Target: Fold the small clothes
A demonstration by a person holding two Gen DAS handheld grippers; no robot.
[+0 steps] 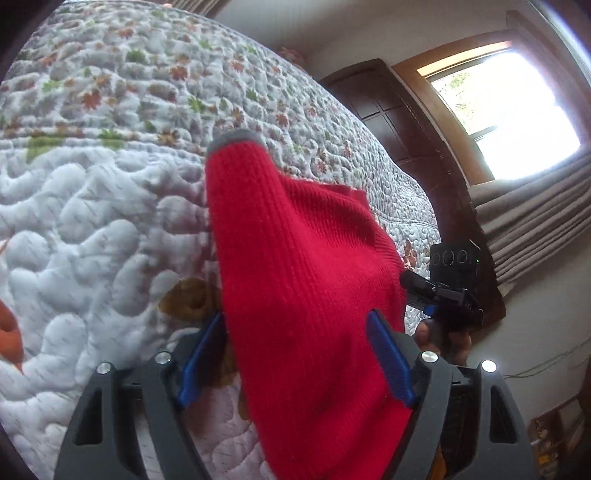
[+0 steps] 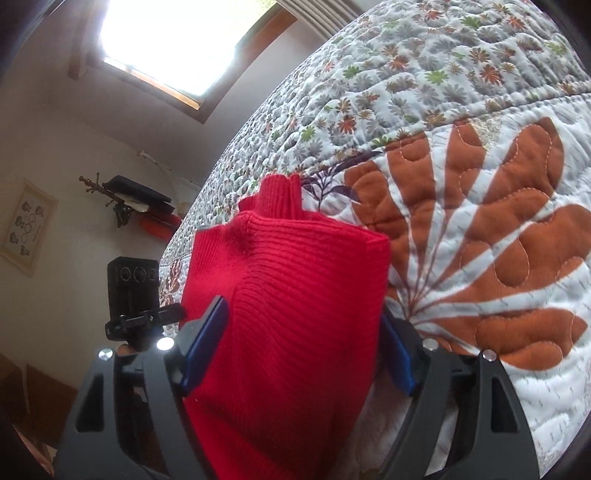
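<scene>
— Where the left wrist view looks along its fingers, what is seen between them?

— A red sweater (image 1: pixel 295 266) is seen draped through the left claw (image 1: pixel 295 354). The blue pads (image 1: pixel 389 358) are set wide apart, with the knit filling the gap and spilling over the lower edge of the frame. Whether the fabric is pinched cannot be told; it seems only to be hung across the spread jaws.

— And the far end of the garment?

— A ribbed part is raised toward the quilt (image 1: pixel 110 184), ending in a grey trim (image 1: pixel 236 138). The rest is spread to the right, where the other claw (image 1: pixel 436 291) is seen at the sweater's edge, with fingers of a hand (image 1: pixel 443 336) below it.

— What is shown from the right wrist?

— The same sweater (image 2: pixel 288 295) is bunched between the blue pads (image 2: pixel 207 343) of the right claw (image 2: pixel 299 350), which is likewise held wide. The right pad is partly hidden by the knit. A firm grip cannot be confirmed here either. A ribbed band (image 2: pixel 280 195) is stood up at the top of the bundle.

— Where is the sweater in relation to the bed?

— It is held up over the quilt (image 2: pixel 480 240), against a large orange leaf pattern (image 2: pixel 498 258) and small printed flowers. Whether its lower part touches the bed cannot be told.

— Anything else?

— A bright window (image 2: pixel 177 33) is seen in both views, curtains (image 1: pixel 535 206) hang beside it in the left view, and the left claw (image 2: pixel 147 317) is visible to the left of the bundle.
</scene>
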